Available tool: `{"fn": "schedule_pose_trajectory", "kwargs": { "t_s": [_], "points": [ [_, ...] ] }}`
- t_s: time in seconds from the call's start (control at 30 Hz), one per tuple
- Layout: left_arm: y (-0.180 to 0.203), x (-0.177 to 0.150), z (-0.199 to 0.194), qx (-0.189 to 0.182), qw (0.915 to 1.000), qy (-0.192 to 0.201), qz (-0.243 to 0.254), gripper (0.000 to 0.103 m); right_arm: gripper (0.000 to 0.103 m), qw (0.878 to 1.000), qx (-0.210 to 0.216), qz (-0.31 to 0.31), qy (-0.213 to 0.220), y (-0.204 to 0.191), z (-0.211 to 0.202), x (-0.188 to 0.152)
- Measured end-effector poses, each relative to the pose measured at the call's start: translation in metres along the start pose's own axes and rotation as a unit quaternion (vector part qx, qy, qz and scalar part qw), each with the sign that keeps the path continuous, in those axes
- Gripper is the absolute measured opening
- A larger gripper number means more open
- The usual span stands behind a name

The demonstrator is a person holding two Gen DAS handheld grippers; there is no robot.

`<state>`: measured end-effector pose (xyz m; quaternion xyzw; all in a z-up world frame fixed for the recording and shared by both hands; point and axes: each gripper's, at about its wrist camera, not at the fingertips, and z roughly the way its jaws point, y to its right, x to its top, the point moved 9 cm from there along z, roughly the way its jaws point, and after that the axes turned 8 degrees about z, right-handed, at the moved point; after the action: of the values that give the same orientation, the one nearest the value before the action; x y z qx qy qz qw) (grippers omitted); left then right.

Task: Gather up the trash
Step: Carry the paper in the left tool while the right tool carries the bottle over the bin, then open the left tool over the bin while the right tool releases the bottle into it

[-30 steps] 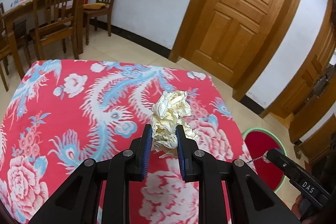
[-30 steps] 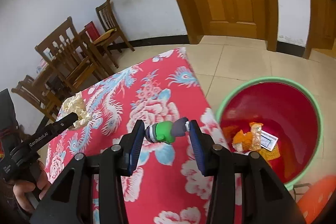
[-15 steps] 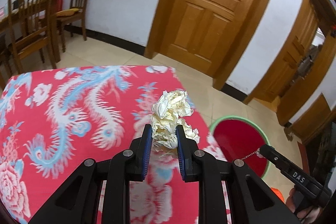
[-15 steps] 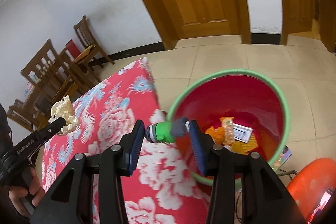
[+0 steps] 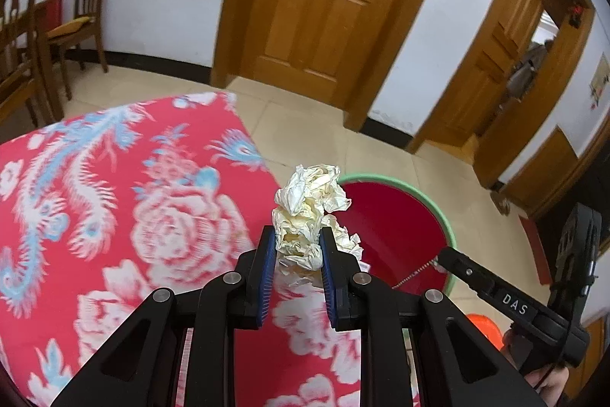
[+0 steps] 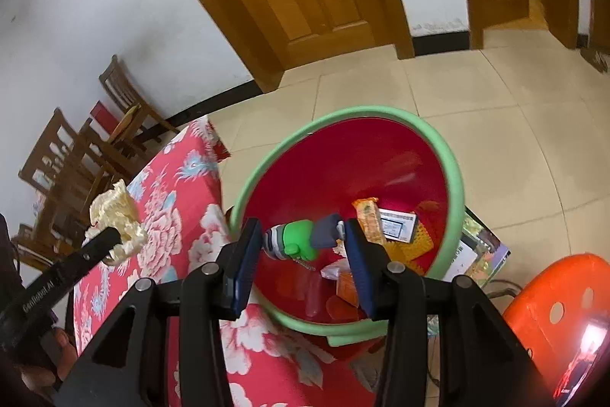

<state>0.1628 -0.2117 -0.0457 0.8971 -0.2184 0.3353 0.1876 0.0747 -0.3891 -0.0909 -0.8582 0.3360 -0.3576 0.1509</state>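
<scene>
Crumpled paper wad (image 5: 309, 212), cream-white, sits pinched between the near-closed jaws of the left gripper (image 5: 296, 246); most of the wad sticks out beyond the tips. Left wrist view: it hangs over the corner of the red floral surface (image 5: 114, 216), just short of the red basin (image 5: 404, 216) with the green rim on the floor. Judged reason: carried clear of the surface for dropping in the basin. The basin's contents are hidden behind the wad and the jaws.

Right wrist view: right gripper (image 6: 301, 243) has its jaws part-open, clamped endwise on a small green toy figure (image 6: 301, 243), above the basin (image 6: 267, 159) interior. Wrappers (image 6: 368, 220) already lie on the bottom. The figure's identity is hard to make out. An orange stool (image 6: 564, 296) is cut off at the frame edge.
</scene>
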Motion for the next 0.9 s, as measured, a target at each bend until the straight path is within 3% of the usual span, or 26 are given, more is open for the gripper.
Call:
{"fn": "schedule_pose_trajectory", "kwargs": {
  "t_s": [0.6,0.67,0.73,0.9],
  "points": [
    [0.054,-0.016,0.048,-0.036,0.9974,-0.039,0.049,0.024,0.055,0.999,-0.002,0.044,0.003,0.033,-0.003,0.006],
    [0.059,-0.016,0.050,-0.038,0.9967,-0.042,0.057,0.029,0.055,0.999,-0.002,0.047,0.004,0.034,-0.004,0.006],
    [0.061,-0.017,0.051,-0.039,0.9965,-0.044,0.058,0.043,0.055,0.999,-0.002,0.047,0.005,0.034,-0.005,0.007],
    [0.058,-0.019,0.047,-0.034,0.9969,-0.043,0.056,0.046,0.055,0.999,-0.002,0.046,0.010,0.033,-0.011,0.006]
  ]
}}
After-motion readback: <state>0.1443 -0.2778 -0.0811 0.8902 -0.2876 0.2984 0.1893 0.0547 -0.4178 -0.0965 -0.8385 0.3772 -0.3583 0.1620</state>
